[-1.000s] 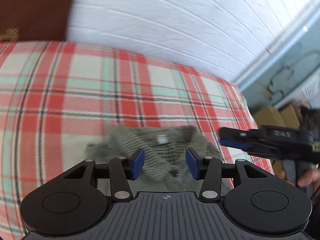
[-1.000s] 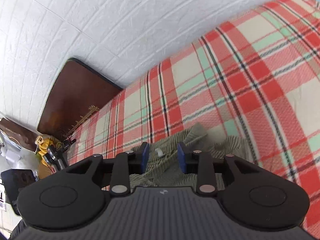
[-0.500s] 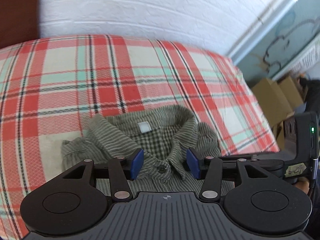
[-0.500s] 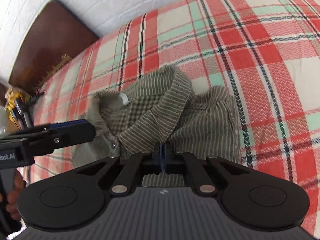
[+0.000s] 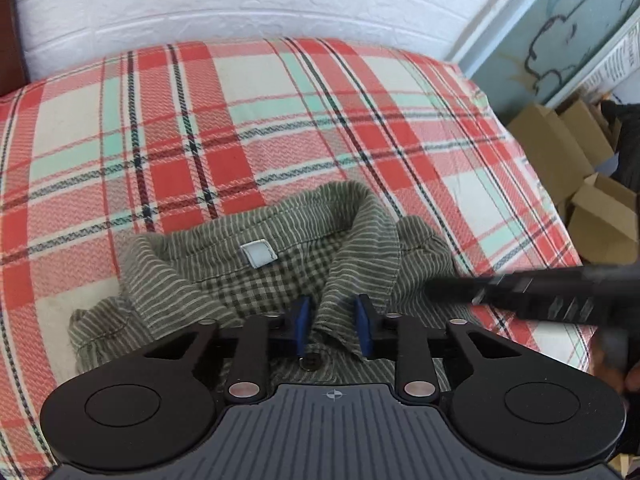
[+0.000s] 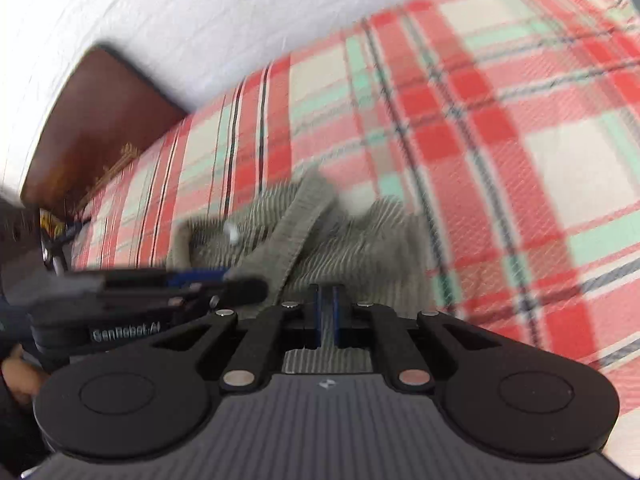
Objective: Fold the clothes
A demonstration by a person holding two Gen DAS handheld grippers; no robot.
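Observation:
An olive striped shirt (image 5: pixel 260 280) lies collar-up on the red plaid bed cover (image 5: pixel 200 120). My left gripper (image 5: pixel 333 328) sits at the collar's front. Its jaws are closing, with the right collar point between the blue pads and a button just below them. My right gripper (image 6: pixel 327 312) has a thin fold of the shirt (image 6: pixel 360 248) pinched between its pads on the shirt's right front, and its jaws are opening slightly. This view is blurred. Each gripper shows in the other's view as a dark bar: the right gripper (image 5: pixel 540 288), the left gripper (image 6: pixel 180 284).
A white brick wall runs behind the bed. A brown headboard (image 6: pixel 100 128) stands at the left end. Cardboard boxes (image 5: pixel 560 152) stand on the floor past the right edge. A hand (image 6: pixel 20 376) holds the left gripper's handle.
The left gripper came down closer to the collar and its jaws narrowed around the collar point. The right gripper shut on the shirt's front and is now moving, which blurs its view.

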